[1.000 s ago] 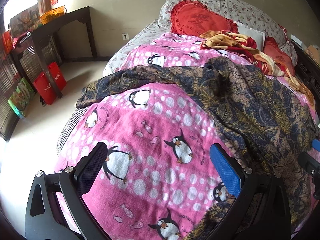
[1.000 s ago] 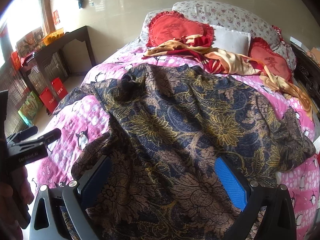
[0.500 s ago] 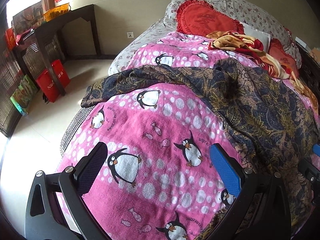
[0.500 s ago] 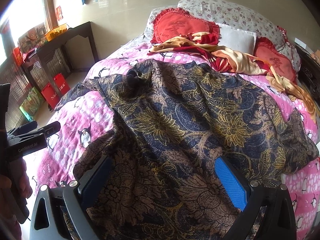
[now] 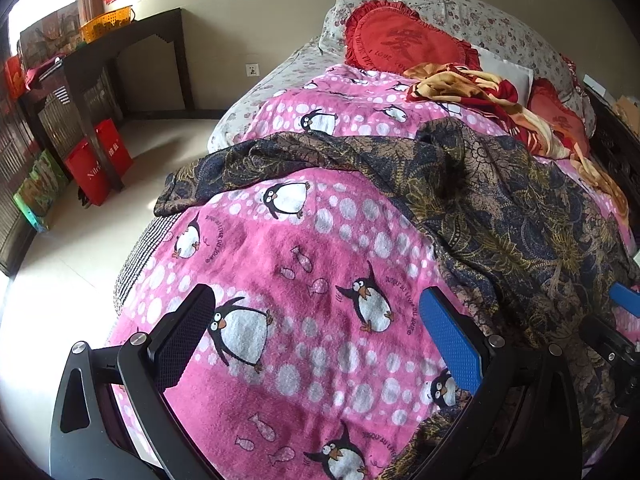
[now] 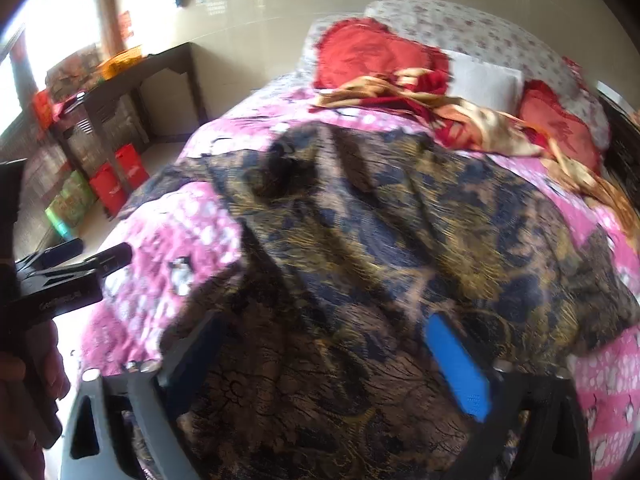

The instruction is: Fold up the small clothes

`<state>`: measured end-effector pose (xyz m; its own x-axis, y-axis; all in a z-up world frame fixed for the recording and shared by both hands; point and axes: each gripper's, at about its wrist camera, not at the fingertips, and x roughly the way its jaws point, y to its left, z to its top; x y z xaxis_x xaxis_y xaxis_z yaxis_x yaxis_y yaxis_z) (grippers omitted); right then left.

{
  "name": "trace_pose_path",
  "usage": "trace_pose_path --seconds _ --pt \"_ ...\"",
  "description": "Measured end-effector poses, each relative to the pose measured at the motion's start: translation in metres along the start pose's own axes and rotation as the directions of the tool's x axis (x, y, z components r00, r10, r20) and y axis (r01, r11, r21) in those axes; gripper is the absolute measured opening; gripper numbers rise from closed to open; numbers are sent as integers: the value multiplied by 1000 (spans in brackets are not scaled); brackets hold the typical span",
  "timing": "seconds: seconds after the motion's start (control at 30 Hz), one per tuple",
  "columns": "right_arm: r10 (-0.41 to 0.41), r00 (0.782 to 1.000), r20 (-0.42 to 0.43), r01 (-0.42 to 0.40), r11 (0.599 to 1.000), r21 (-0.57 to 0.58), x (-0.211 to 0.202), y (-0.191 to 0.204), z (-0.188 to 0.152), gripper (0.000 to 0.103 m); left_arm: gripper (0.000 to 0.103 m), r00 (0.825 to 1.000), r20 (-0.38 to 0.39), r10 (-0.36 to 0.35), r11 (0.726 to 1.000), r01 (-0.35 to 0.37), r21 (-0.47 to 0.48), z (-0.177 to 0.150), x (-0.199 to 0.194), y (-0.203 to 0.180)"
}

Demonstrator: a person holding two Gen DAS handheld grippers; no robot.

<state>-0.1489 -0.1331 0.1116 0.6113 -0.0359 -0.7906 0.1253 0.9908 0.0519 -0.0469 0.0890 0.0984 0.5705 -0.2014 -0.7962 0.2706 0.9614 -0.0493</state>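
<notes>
Garment (image 6: 360, 240) spreads toward 12 o'clock; right tool (image 6: 320, 364), angled downward, spread, jaws just narrowing over it; left tool (image 5: 320, 340) spread.

a pink penguin blanket (image 5: 304, 280) covers the bed. red heart cushions (image 5: 396, 46) and floral pillows (image 5: 492, 28) lie at its head. red bags (image 5: 98, 164) stand under a dark table (image 5: 116, 56).

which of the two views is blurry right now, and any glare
Right wrist view: motion-smeared, the dark floral garment and right gripper soft, window blown out at upper left. Left wrist view: sharp, penguin blanket crisp; window glare upper left, fisheye bending.
</notes>
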Motion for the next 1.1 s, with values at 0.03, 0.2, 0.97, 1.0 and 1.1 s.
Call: trace_pose_path --seconds 0.03,0.2,0.97,1.0,1.1 --pt "17 1000 -4 -17 1000 -18 3 5 3 84 102 1000 -2 4 1000 -4 -12 2 2 7" --pt "94 996 -5 -94 988 -120 20 38 29 75 102 996 2 90 995 -90 -44 14 15 47" --pt "267 925 -271 -314 938 -149 260 150 209 34 102 943 -148 298 933 -320 -161 84 151 185" --pt "269 920 -284 -321 935 -152 264 151 206 27 102 942 -155 297 934 -321 -159 86 155 185" --pt "271 927 -258 -313 939 -141 261 149 207 8 102 935 -179 307 931 -334 -148 89 169 183"
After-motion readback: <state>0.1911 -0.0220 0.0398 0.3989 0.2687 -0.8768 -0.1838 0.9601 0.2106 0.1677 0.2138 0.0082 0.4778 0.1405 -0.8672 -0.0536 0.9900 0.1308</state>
